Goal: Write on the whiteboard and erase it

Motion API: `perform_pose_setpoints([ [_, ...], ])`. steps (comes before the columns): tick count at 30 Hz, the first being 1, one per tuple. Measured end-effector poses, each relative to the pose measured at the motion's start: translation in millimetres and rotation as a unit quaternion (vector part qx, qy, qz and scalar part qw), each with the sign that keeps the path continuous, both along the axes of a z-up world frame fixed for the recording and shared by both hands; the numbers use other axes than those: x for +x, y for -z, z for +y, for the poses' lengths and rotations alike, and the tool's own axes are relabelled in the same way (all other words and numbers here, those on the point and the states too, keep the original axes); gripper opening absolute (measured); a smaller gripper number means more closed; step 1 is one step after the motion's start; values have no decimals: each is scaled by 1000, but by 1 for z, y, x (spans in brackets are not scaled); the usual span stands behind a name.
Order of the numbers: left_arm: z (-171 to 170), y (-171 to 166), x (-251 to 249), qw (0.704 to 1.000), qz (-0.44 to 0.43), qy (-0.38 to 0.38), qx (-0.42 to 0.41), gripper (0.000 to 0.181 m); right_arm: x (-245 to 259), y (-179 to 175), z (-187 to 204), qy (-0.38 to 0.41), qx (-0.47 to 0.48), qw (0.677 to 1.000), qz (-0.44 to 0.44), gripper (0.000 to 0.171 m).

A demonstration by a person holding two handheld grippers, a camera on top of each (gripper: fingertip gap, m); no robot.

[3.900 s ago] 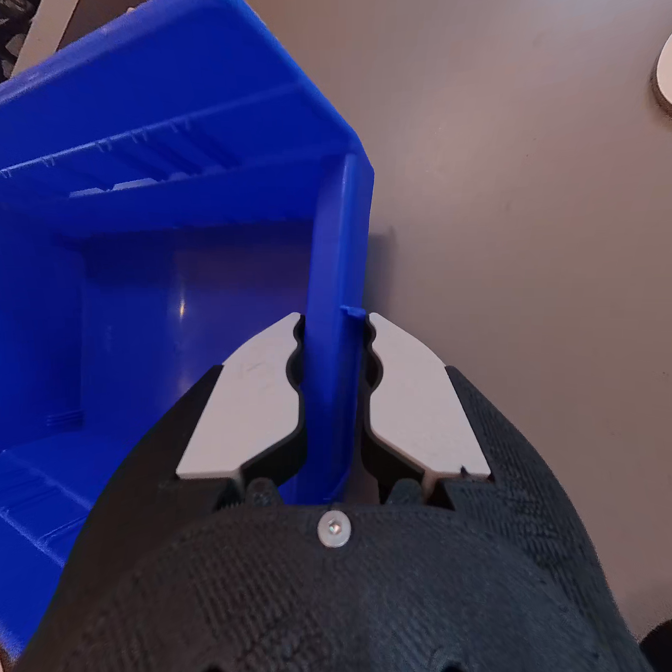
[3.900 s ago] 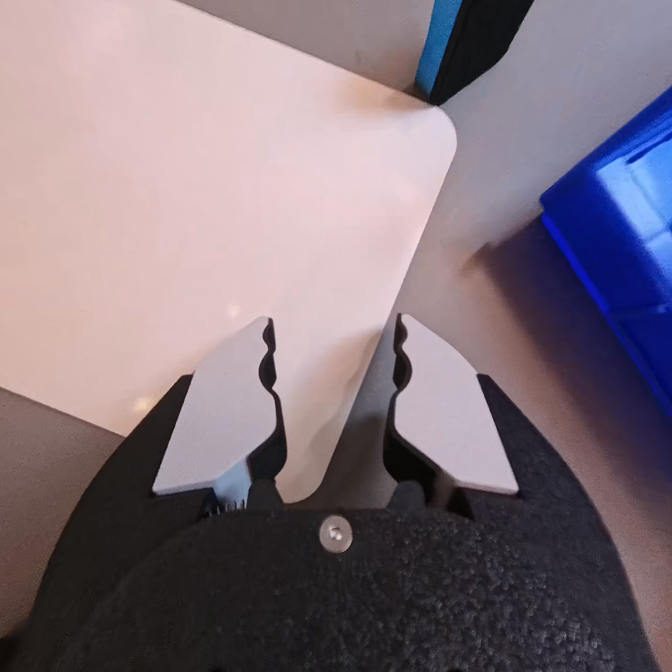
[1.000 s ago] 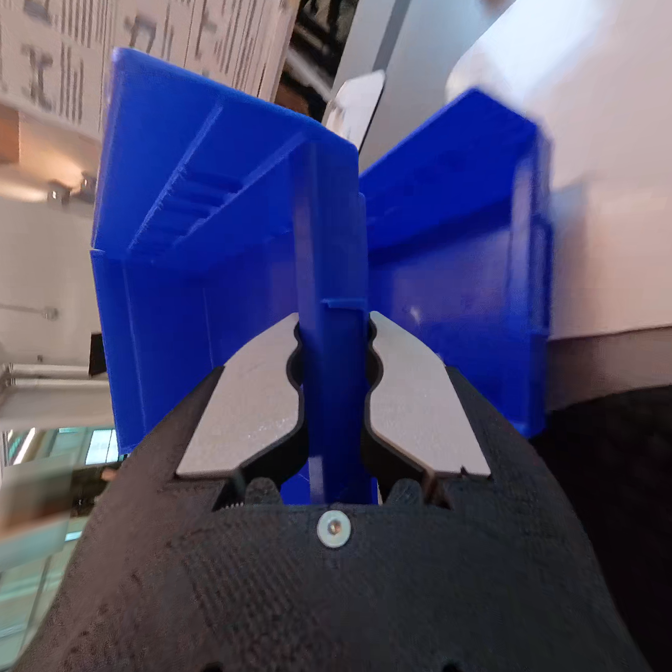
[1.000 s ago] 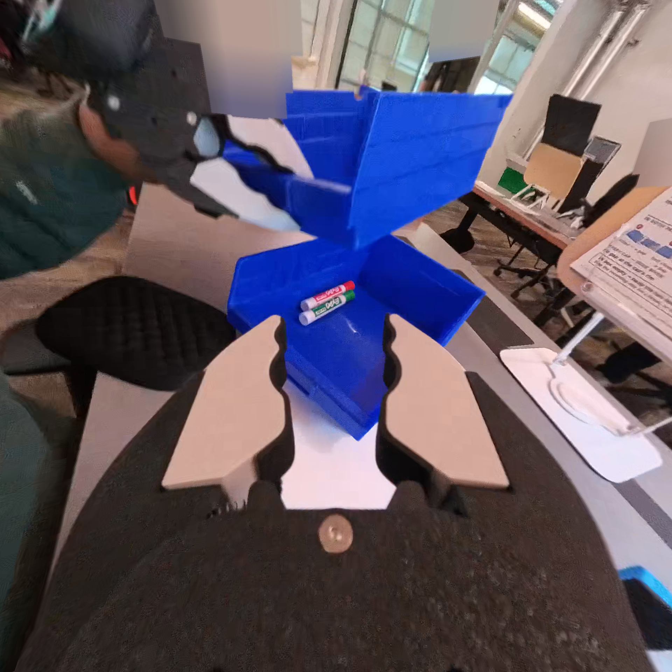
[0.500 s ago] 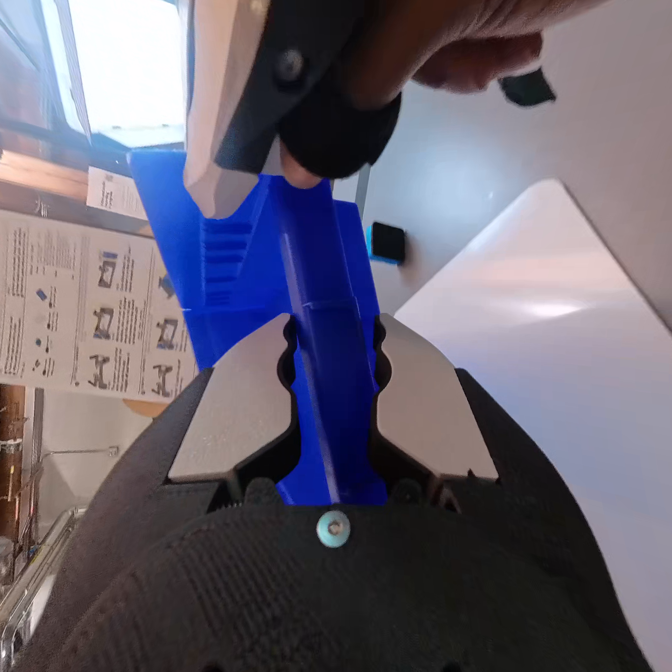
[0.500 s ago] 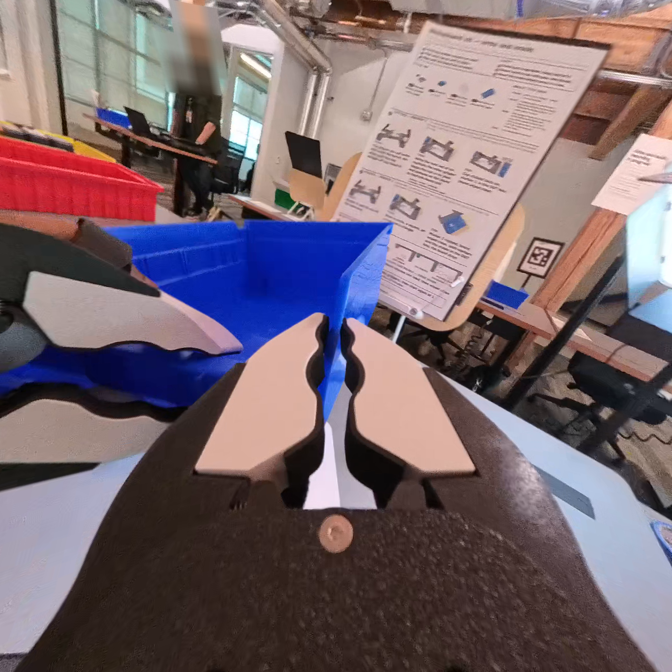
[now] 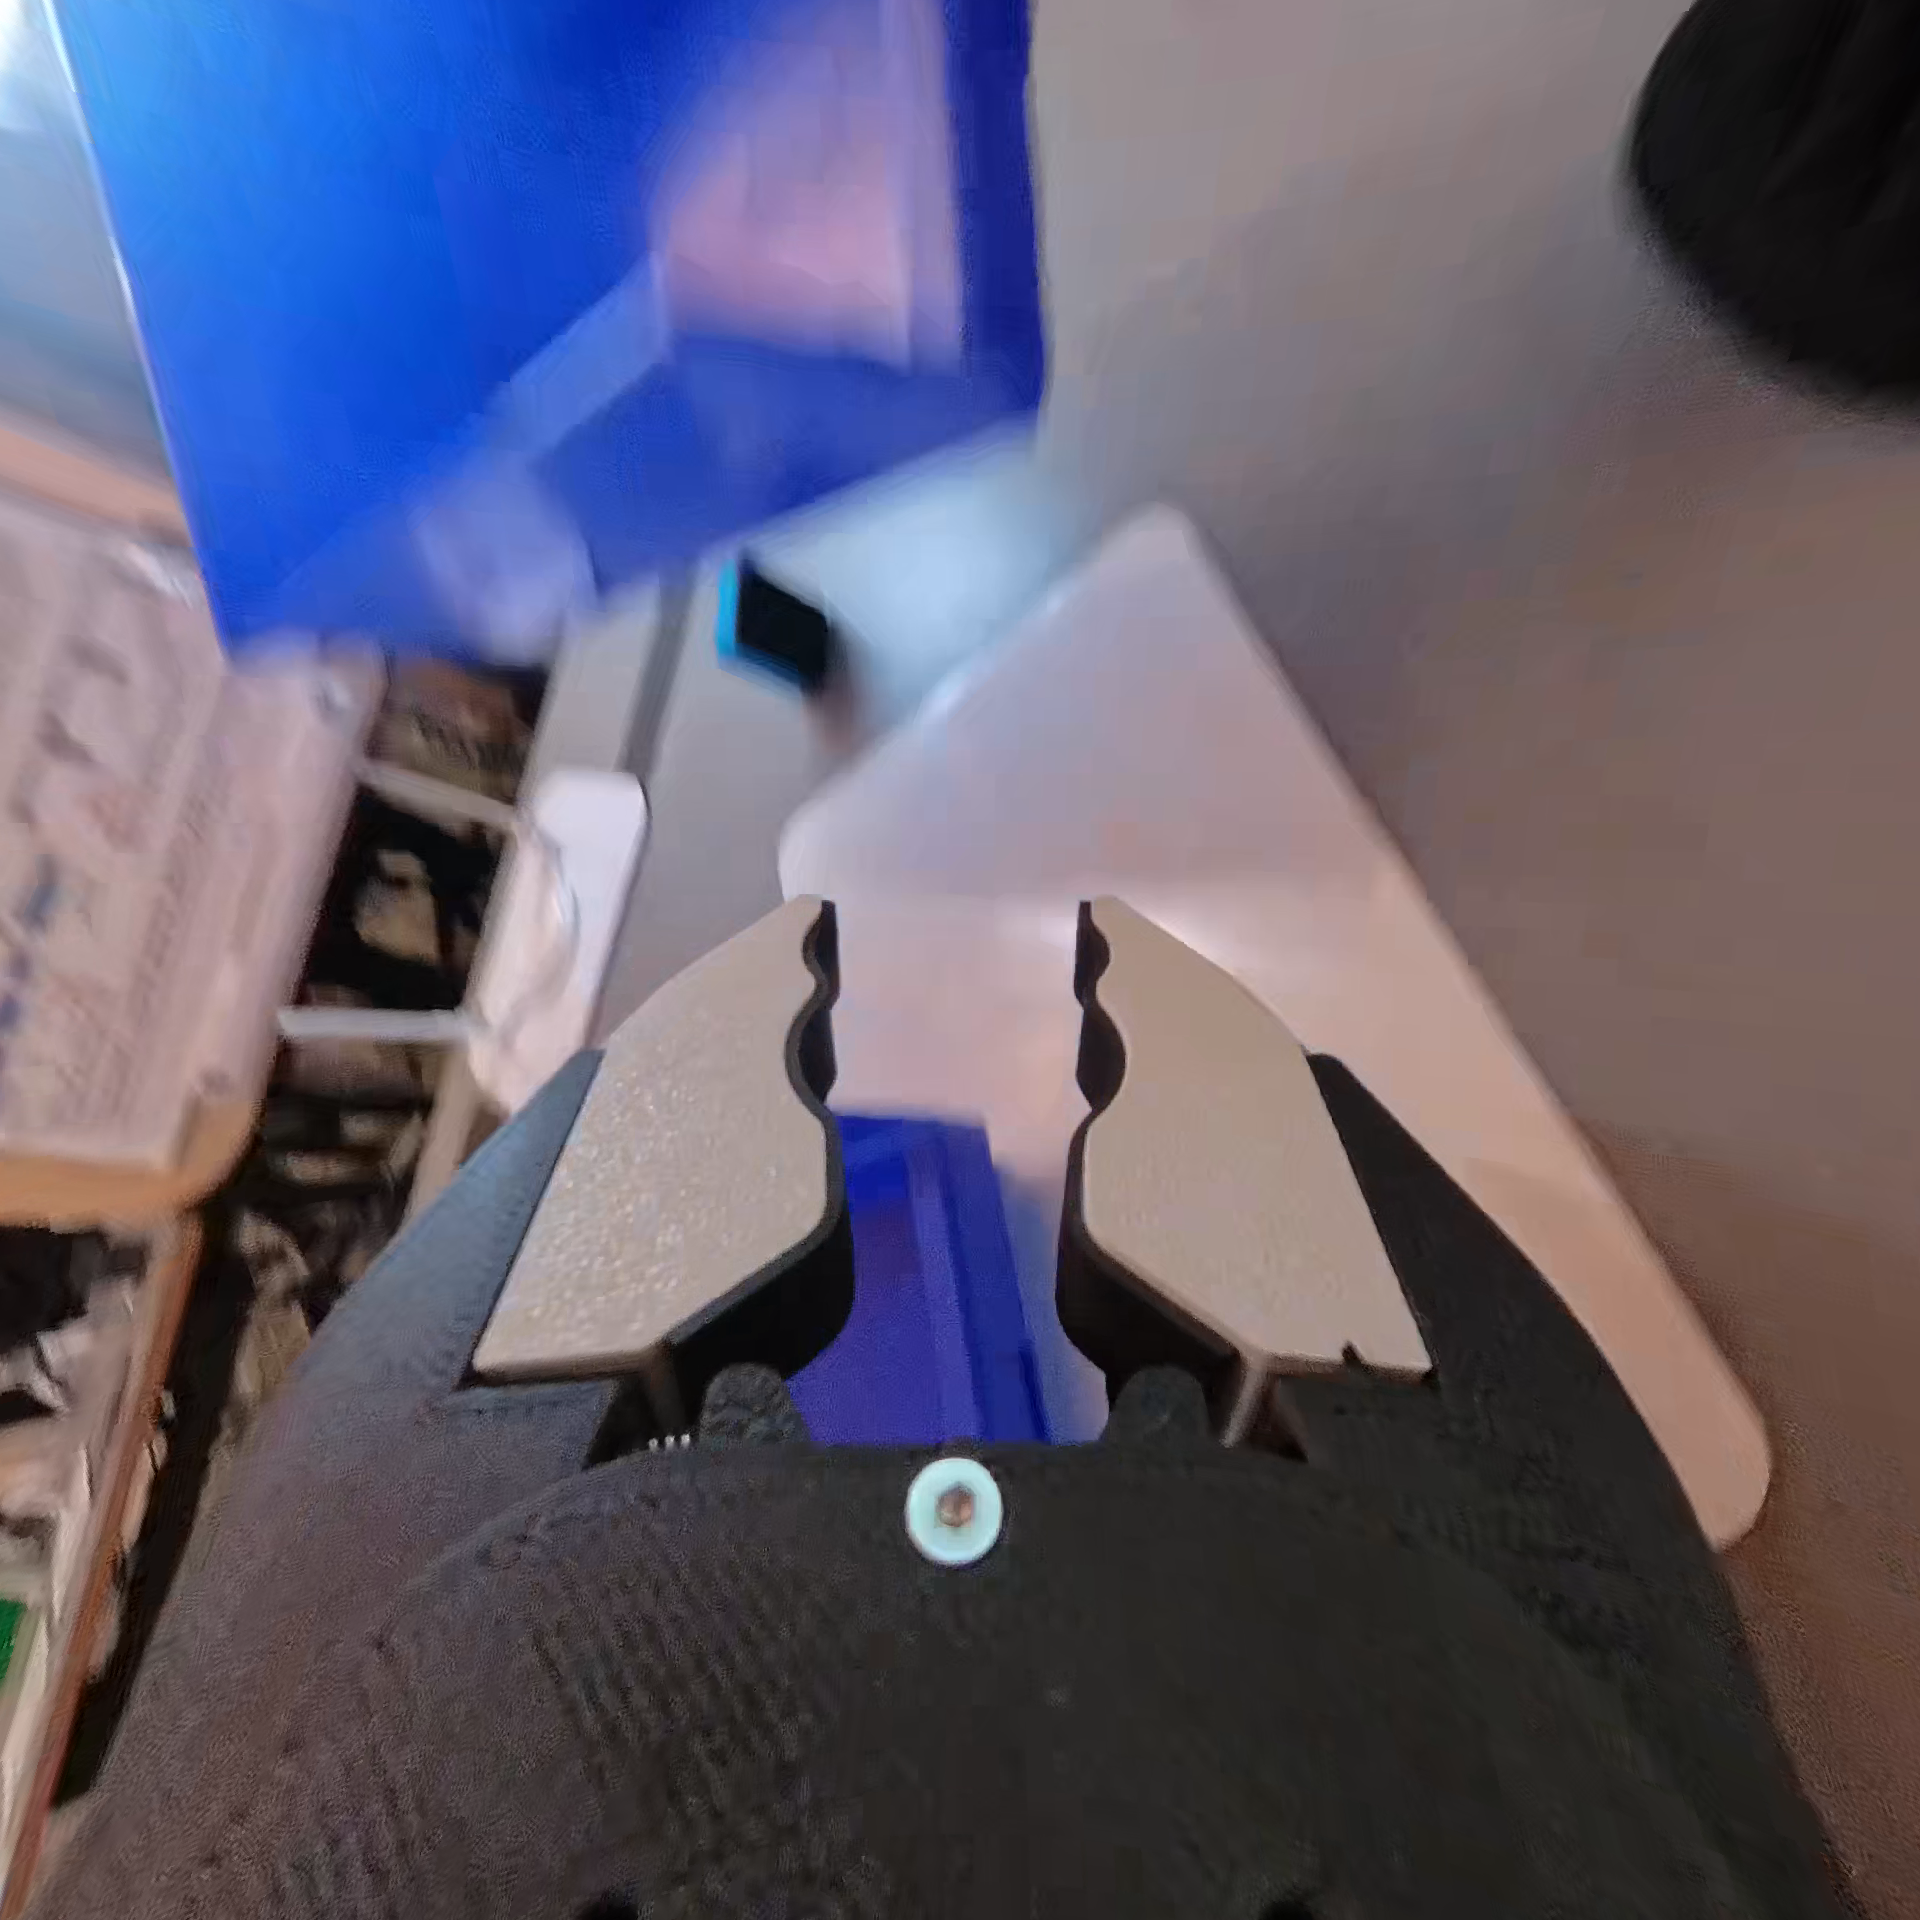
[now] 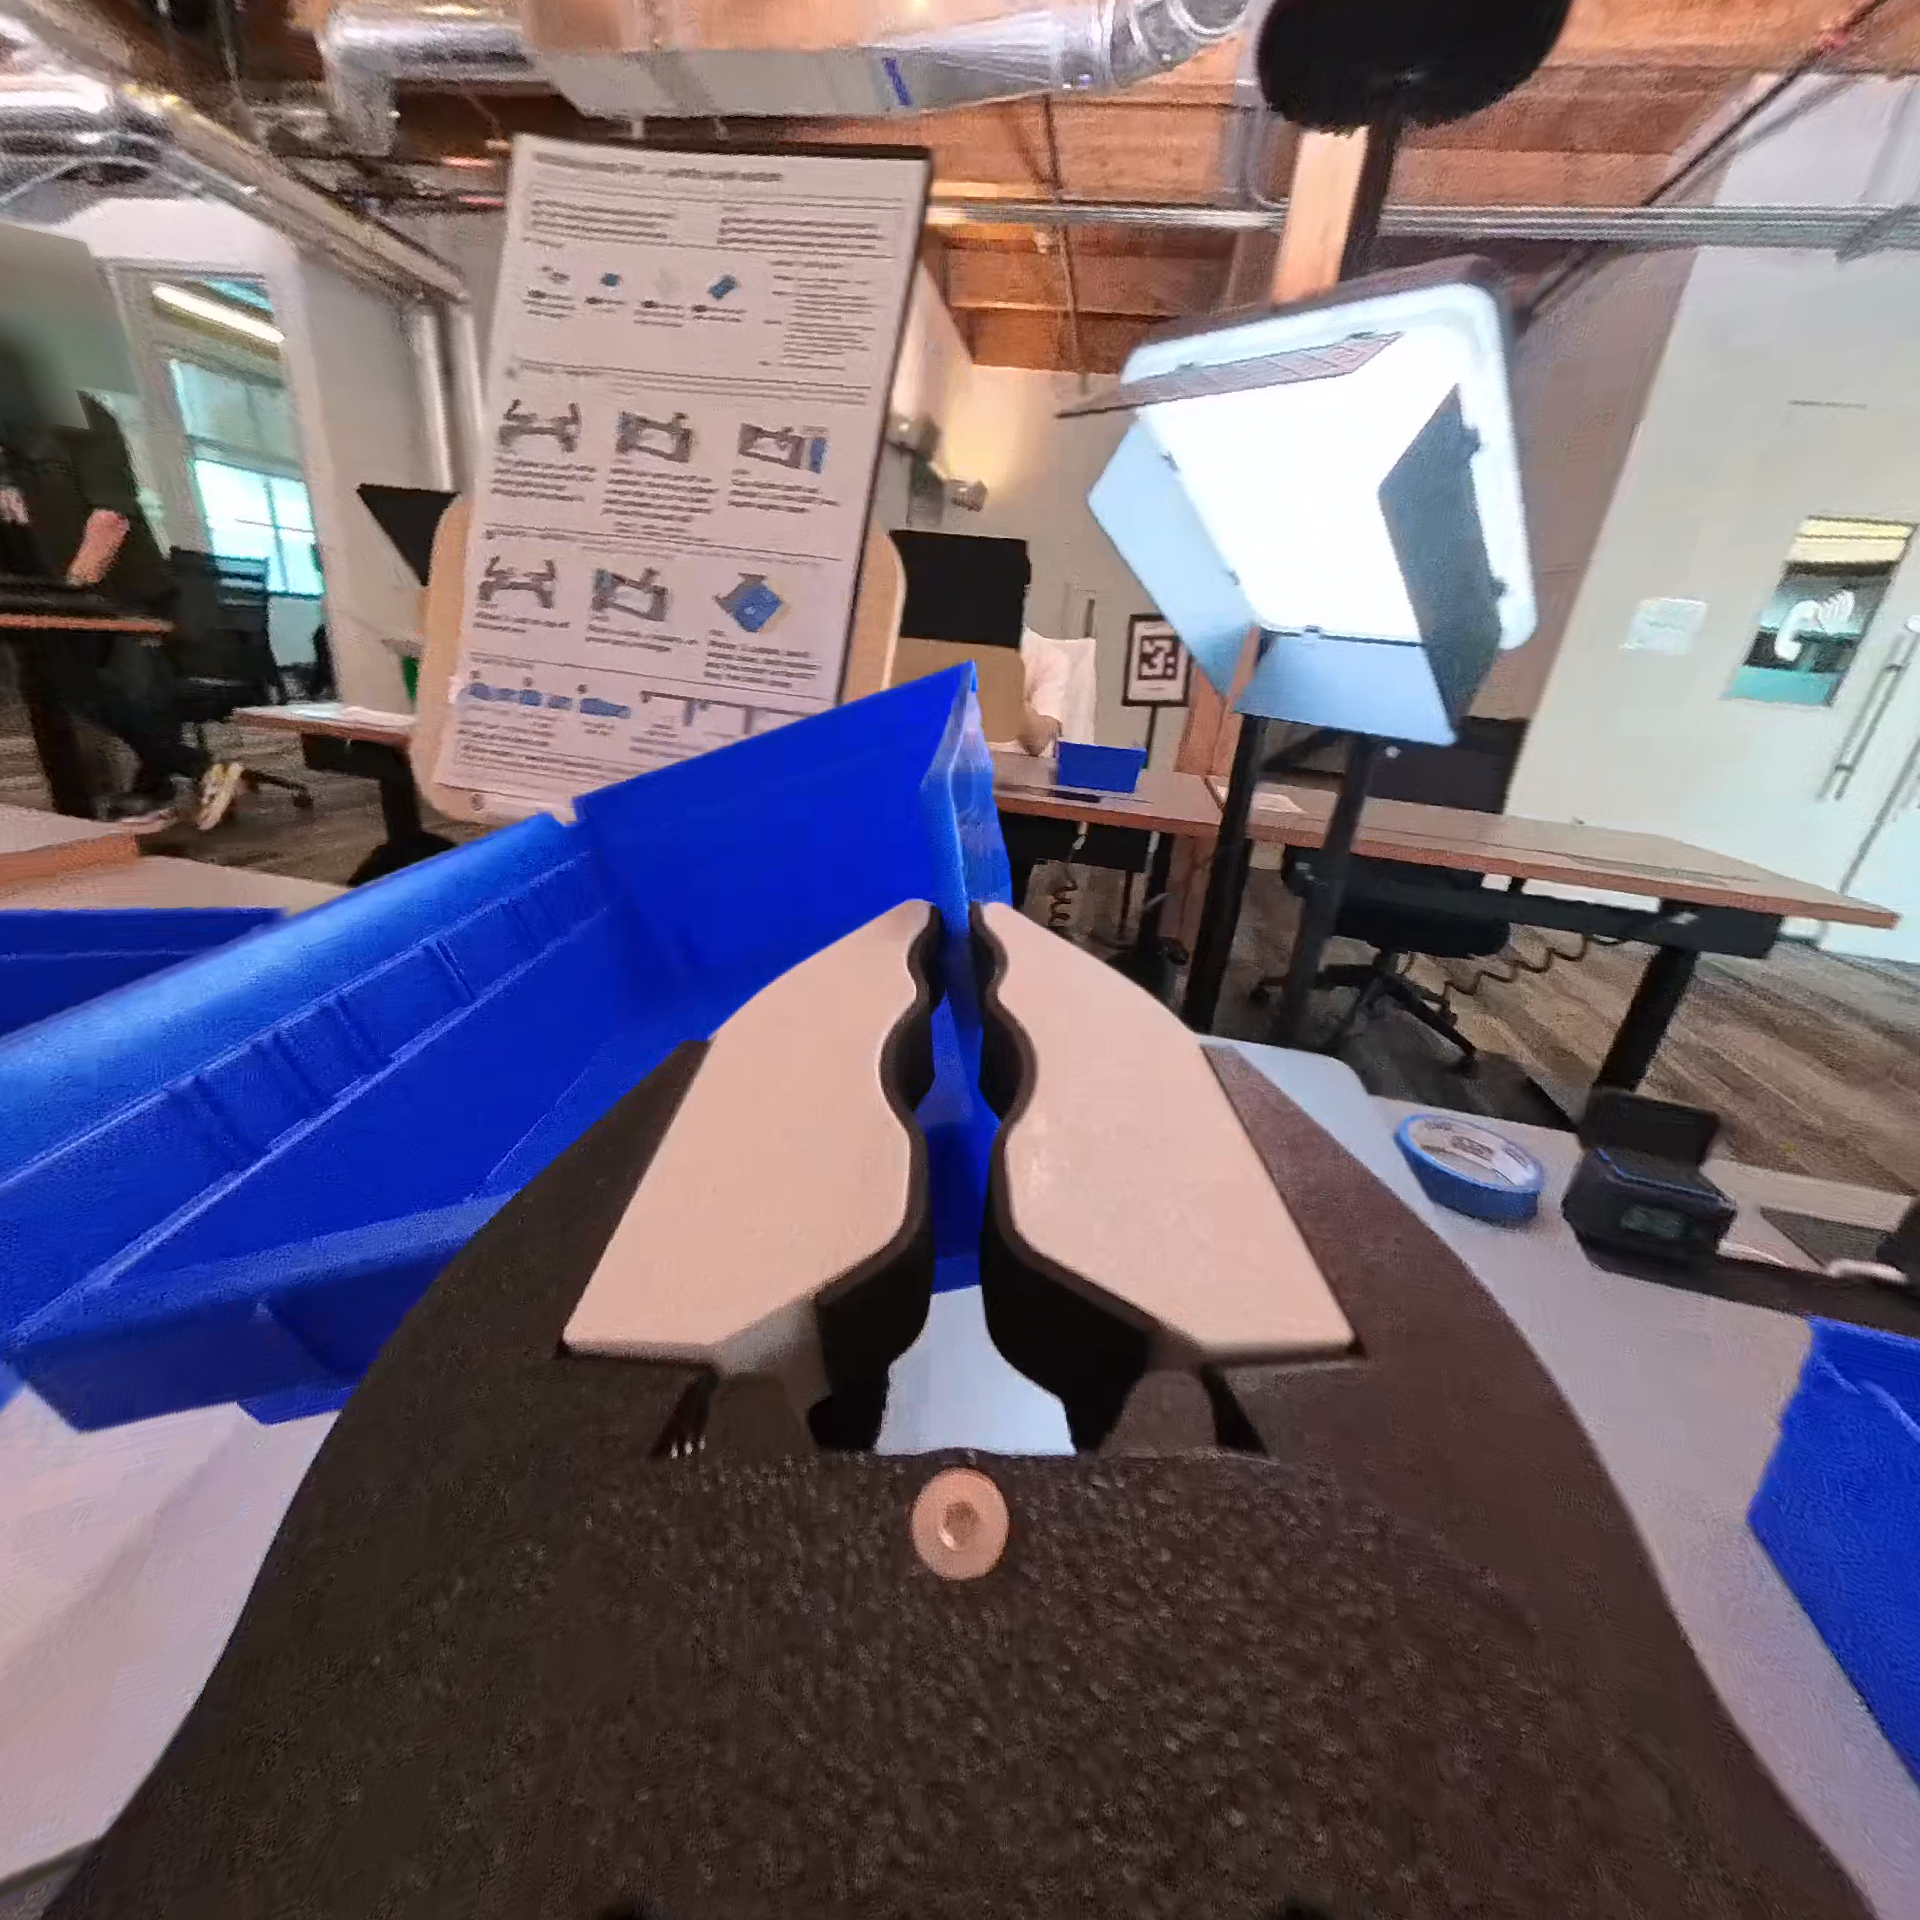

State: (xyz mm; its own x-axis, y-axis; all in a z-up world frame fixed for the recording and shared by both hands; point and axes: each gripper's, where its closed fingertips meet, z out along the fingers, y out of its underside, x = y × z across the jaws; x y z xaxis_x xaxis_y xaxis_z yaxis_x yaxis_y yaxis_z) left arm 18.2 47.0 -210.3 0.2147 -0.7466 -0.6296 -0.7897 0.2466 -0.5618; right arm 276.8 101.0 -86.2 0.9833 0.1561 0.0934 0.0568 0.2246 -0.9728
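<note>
In the left wrist view my left gripper (image 7: 956, 914) is open above the white whiteboard (image 7: 1195, 831), which lies flat on the grey table. A blue bin edge (image 7: 914, 1299) shows low in the gap between the fingers, not clamped. The eraser (image 7: 774, 634), blue with a black pad, lies beyond the whiteboard's far corner. A blurred blue bin (image 7: 571, 260) fills the top of that view. In the right wrist view my right gripper (image 8: 956, 914) is shut on the side wall of a blue bin (image 8: 416, 1039) and holds it tilted above the table. No marker is in view.
A roll of blue tape (image 8: 1465, 1153) and a black device (image 8: 1642, 1195) lie on the table at right, with another blue bin (image 8: 1849, 1507) nearer. An instruction poster (image 8: 686, 468) and a lit lamp (image 8: 1320, 499) stand behind. A black chair (image 7: 1787, 156) is beside the table. My hands' fingertips stand some 30 centimeters from each other.
My left gripper has opened and let go of the blue bin wall, and now faces the whiteboard. My right gripper stays shut on the bin wall and now holds it alone.
</note>
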Motion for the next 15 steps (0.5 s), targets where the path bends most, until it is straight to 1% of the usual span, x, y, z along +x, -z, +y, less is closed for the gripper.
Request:
perform_pose_setpoints([
  [2,16,33,-40,995,54,-58,-60,50,36,7,-4,37,-3,999,24,2],
  [4,20,65,-73,982,94,-92,-132,59,68,19,-3,72,-15,997,39,3],
  [6,21,84,-96,970,114,-113,-181,58,96,36,3,104,-37,993,49,3],
  [8,24,98,-117,958,147,-139,-203,58,116,59,14,127,-69,988,55,3],
  [11,25,115,-140,938,190,-164,-239,53,128,94,31,158,-117,980,39,4],
  [12,28,116,-145,936,197,-168,-236,41,127,103,35,152,-135,978,45,4],
  [14,28,118,-149,933,201,-163,-251,29,119,122,43,135,-187,972,55,8],
  [15,31,118,-152,933,205,-165,-245,29,112,126,44,121,-198,971,50,14],
])
